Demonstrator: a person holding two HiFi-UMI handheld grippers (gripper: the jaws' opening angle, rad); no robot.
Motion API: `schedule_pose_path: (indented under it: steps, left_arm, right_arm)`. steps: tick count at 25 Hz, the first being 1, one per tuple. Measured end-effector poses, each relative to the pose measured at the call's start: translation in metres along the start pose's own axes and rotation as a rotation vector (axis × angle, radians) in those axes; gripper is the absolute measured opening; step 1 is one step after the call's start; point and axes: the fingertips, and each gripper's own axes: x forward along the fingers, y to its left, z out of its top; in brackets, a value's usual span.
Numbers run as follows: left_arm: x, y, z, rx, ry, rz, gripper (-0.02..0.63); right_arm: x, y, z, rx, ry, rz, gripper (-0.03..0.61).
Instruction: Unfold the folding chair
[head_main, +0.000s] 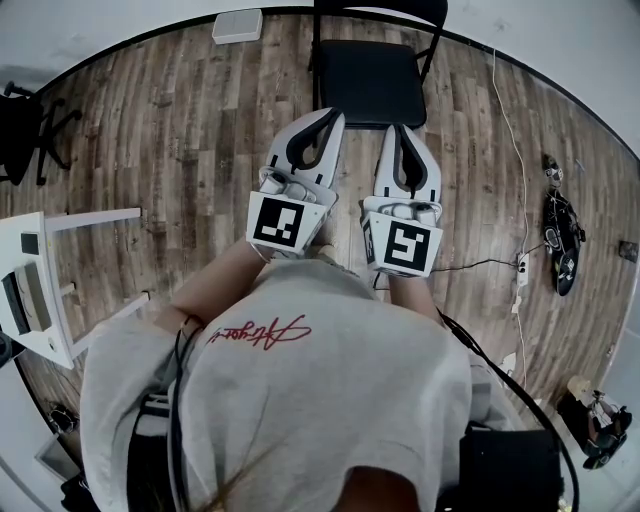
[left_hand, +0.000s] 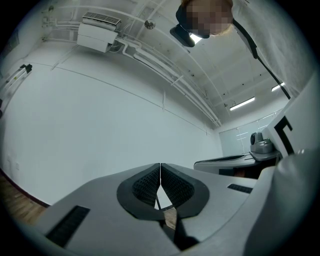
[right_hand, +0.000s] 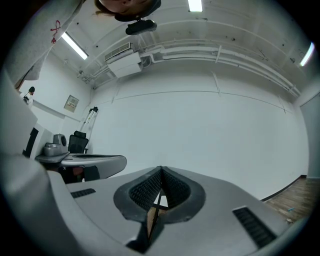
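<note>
A black folding chair (head_main: 372, 68) stands opened out on the wood floor at the top of the head view, its seat flat and facing me. My left gripper (head_main: 330, 116) and right gripper (head_main: 401, 131) are held side by side just short of the seat's front edge, apart from it. Both are shut with nothing between the jaws. In the left gripper view the left gripper (left_hand: 160, 167) points at a bare white wall, tips pressed together. The right gripper (right_hand: 160, 170) likewise shows its tips closed against a white wall in the right gripper view.
A white frame stand (head_main: 40, 290) sits at the left, a black office chair (head_main: 25, 130) at the far left. A white box (head_main: 238, 25) lies by the wall at the top. Cables and a power strip (head_main: 520, 270) run along the right, with black gear (head_main: 562, 240) beyond.
</note>
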Motion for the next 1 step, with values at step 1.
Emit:
schedule_pose_path:
  steps: [1]
  left_arm:
    - [0.0008,0.0001,-0.0003,0.001,0.001,0.000,0.017]
  right_arm:
    - [0.0006,-0.0003,0.0000,0.000,-0.003,0.001,0.017]
